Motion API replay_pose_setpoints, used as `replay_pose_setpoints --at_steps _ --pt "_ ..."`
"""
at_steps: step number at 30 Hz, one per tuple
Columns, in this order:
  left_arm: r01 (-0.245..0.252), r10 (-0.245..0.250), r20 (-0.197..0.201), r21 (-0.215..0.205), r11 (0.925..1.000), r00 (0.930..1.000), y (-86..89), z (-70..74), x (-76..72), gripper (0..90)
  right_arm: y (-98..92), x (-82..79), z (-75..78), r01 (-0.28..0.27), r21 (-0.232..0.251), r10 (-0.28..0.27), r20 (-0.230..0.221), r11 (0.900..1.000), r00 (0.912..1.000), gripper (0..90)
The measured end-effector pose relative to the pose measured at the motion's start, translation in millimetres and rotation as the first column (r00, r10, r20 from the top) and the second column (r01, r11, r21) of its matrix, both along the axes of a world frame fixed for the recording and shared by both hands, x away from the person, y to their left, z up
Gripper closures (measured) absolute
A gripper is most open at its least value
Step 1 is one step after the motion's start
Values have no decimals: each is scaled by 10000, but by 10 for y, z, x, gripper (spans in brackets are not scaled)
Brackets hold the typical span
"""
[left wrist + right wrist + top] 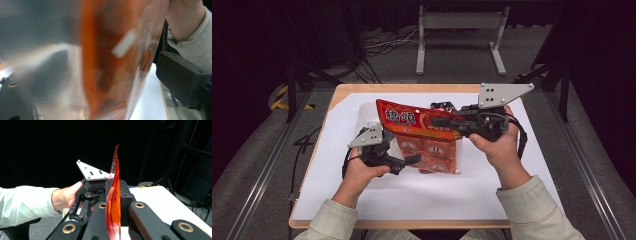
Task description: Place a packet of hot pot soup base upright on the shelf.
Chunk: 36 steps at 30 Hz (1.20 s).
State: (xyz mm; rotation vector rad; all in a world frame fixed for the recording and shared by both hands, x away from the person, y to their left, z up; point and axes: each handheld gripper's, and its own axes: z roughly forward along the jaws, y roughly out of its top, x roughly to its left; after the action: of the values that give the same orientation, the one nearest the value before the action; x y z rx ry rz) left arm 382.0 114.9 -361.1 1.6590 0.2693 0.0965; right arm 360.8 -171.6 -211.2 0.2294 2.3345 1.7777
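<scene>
A red-orange snack bag point(427, 150) with printed packets inside hangs upright above the white-covered table point(362, 200). My right gripper point(437, 120) comes in from the right and is shut on the bag's top edge. In the right gripper view the thin bag edge point(114, 202) stands pinched between the two black jaws of that gripper point(116, 185). My left gripper point(401, 152) sits at the bag's lower left, open, with the bag between its jaws. In the left gripper view the blurred bag point(110, 62) is very close and stands apart from the black fingers point(182, 82).
The table's wooden rim point(407, 88) shows at the far edge. Behind it on the floor stand a grey metal frame point(459, 22) and loose cables point(382, 42). Dark stands flank both sides. White table surface lies bare in front of the bag.
</scene>
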Motion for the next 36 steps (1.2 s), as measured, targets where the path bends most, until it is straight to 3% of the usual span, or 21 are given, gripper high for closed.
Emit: replay_pose_setpoints --at_steps 6,8,12,18,26,31,36 --pt "255 -257 -77 -275 9993 9996 -4 -8 5 243 -14 14 -33 -65 250 67 -93 9997 9999 900" --pt "402 -406 -186 -222 9989 9990 -34 -25 21 332 -23 24 -41 -61 324 67 -167 9995 9998 900" --pt "458 -463 -318 -163 9988 9984 -75 -35 22 359 -37 23 -44 -85 395 92 -159 9992 9998 900" --pt "765 -753 -300 424 9962 9967 -146 -9 -1 501 -21 26 -106 -26 334 35 -263 9994 9996 900" --pt "1111 -1087 -353 723 9912 9934 -178 -20 -8 607 -45 43 -165 -83 677 119 -521 9977 9986 900" --pt "1257 -1241 -220 1095 9860 9920 -171 -11 -35 702 -32 35 -191 60 542 -38 -415 9985 9991 900" --pt "1245 -1198 -432 1294 9837 9919 -157 18 -52 705 -32 30 -206 95 544 -74 -390 9985 9992 900"
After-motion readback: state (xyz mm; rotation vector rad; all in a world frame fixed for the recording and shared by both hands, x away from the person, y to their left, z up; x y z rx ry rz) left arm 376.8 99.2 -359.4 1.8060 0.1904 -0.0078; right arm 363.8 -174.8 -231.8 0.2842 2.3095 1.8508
